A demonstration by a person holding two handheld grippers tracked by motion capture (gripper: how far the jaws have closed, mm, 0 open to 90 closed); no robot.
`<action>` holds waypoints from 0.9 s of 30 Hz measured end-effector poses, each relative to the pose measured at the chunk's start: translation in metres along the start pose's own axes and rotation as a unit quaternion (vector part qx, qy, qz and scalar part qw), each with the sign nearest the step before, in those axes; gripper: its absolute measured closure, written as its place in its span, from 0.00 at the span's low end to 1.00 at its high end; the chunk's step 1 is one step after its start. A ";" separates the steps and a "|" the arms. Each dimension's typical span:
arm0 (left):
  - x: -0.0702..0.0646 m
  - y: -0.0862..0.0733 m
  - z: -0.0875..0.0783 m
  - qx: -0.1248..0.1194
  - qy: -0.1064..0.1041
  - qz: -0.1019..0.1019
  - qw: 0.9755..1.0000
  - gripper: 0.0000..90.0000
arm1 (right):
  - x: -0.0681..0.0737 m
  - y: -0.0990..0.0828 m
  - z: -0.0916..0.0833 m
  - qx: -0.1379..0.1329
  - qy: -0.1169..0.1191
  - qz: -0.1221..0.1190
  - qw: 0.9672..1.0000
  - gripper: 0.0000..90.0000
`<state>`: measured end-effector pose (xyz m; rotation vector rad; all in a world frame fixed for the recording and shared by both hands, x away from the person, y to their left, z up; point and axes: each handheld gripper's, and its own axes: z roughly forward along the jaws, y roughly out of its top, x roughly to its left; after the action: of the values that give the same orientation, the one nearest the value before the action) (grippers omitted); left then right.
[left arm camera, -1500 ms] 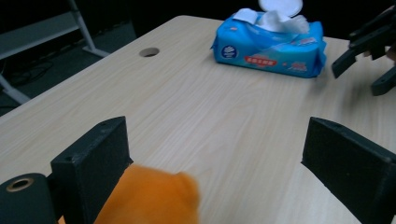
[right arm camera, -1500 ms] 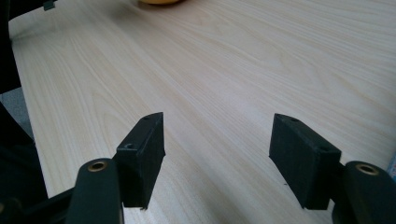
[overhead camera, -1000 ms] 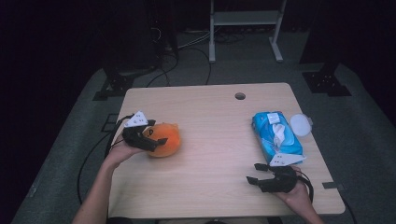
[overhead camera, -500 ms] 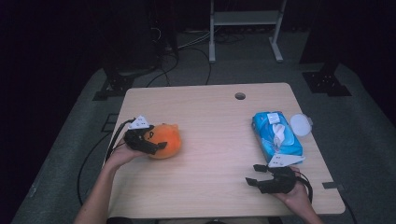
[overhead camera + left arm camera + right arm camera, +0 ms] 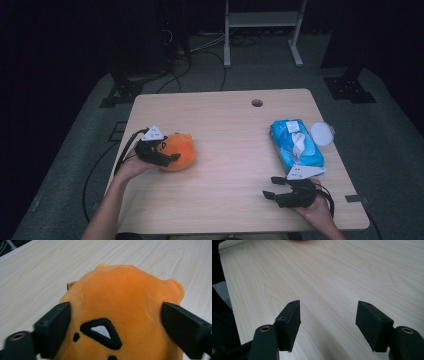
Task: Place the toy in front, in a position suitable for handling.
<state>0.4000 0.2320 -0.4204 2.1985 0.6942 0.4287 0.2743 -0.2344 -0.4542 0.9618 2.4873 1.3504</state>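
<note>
Orange plush toy (image 5: 178, 151): lower left of high view, on table (image 5: 225, 130). Your left gripper (image 5: 161, 154): jaws just been closing, toy between, pads seemingly touching; grasp likely forming. Right gripper (image 5: 272, 188): agape, empty.

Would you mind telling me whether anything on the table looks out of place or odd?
Only a small thing: a white wipe sticks up, crumpled, from the blue wipes pack. The orange plush toy looks undamaged; nothing is spilled.

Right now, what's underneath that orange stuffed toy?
The orange stuffed toy sits on the pale wooden table, between the left tool's closing jaws. A small tan tag peeks out; anything beneath the toy is covered.
</note>
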 end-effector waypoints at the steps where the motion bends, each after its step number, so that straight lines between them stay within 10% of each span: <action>1: -0.001 0.001 0.000 0.004 0.006 -0.002 1.000 0.18 | 0.000 0.000 0.000 -0.001 0.000 -0.001 1.000 0.39; 17: -0.003 0.015 -0.009 -0.002 0.024 -0.044 0.999 0.47 | -0.002 0.000 -0.002 -0.004 -0.002 0.003 1.000 0.39; 27: 0.002 0.022 -0.028 -0.066 0.012 -0.086 0.994 0.48 | -0.002 0.000 -0.002 -0.007 -0.004 0.003 1.000 0.39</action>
<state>0.3950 0.2377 -0.3852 1.9942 0.8371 0.4022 0.2747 -0.2368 -0.4535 0.9700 2.4685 1.3605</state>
